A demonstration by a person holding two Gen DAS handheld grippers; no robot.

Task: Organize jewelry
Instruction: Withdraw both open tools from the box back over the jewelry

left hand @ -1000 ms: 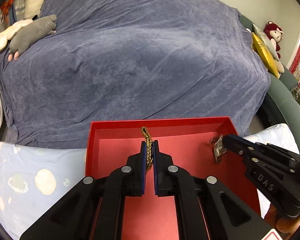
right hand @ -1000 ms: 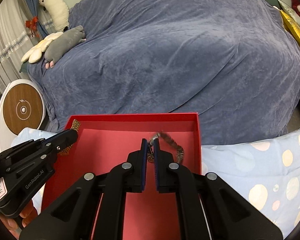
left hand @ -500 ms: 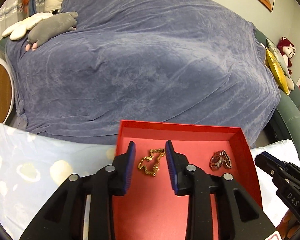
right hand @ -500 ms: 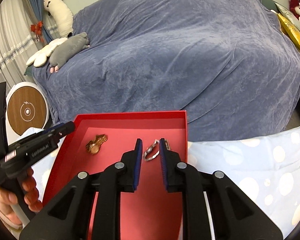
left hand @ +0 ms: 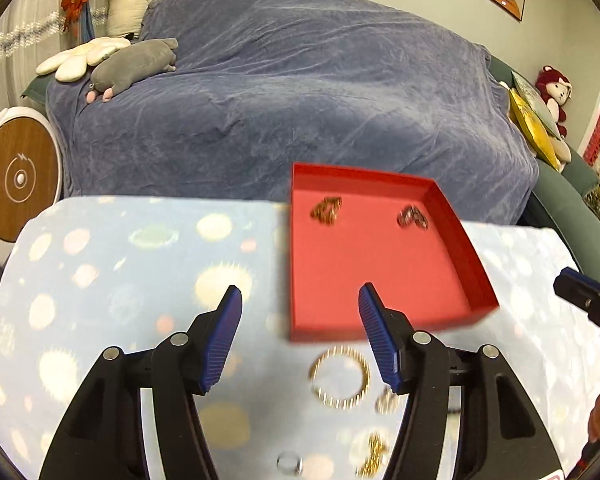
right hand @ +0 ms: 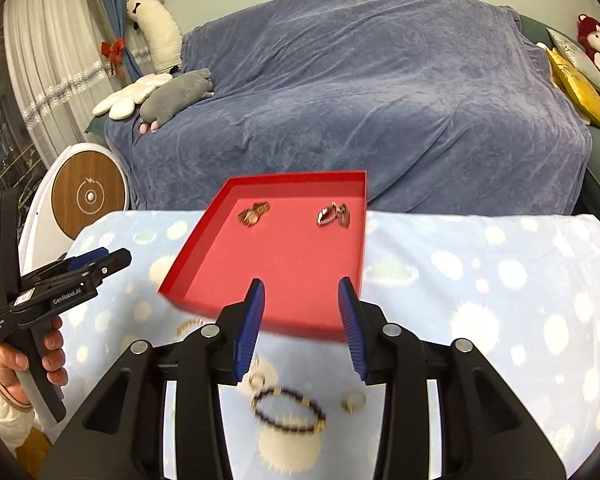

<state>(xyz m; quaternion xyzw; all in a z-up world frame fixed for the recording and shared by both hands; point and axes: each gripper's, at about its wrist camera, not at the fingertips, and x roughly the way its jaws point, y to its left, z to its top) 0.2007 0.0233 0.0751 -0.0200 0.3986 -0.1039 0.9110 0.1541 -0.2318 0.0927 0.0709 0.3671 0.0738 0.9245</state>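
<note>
A red tray (left hand: 474, 280) (right hand: 188, 258) sits on a light blue spotted cloth. In it lie a gold chain (left hand: 326, 211) (right hand: 254, 213) at the far left and a silvery bracelet (left hand: 412, 217) (right hand: 334, 214) at the far right. My left gripper (left hand: 300, 312) is open and empty, raised above the tray's near left corner. My right gripper (right hand: 302, 308) is open and empty above the tray's near edge. On the cloth in front of the tray lie a gold beaded bracelet (left hand: 339, 378), a dark beaded bracelet (right hand: 288, 410), small rings (left hand: 290, 463) (right hand: 354, 400) and a gold chain piece (left hand: 374, 454).
A sofa under a blue-grey cover (left hand: 300, 92) (right hand: 360, 92) stands behind the table, with plush toys (left hand: 134, 62) on its left end. A round wooden-faced device (left hand: 16, 178) (right hand: 88, 196) stands at the left. The left gripper also shows in the right wrist view (right hand: 100, 260).
Both grippers let go of their jewelry in the tray, opened wide and pulled back and up. The gold chain and the silvery bracelet now lie in the tray.
</note>
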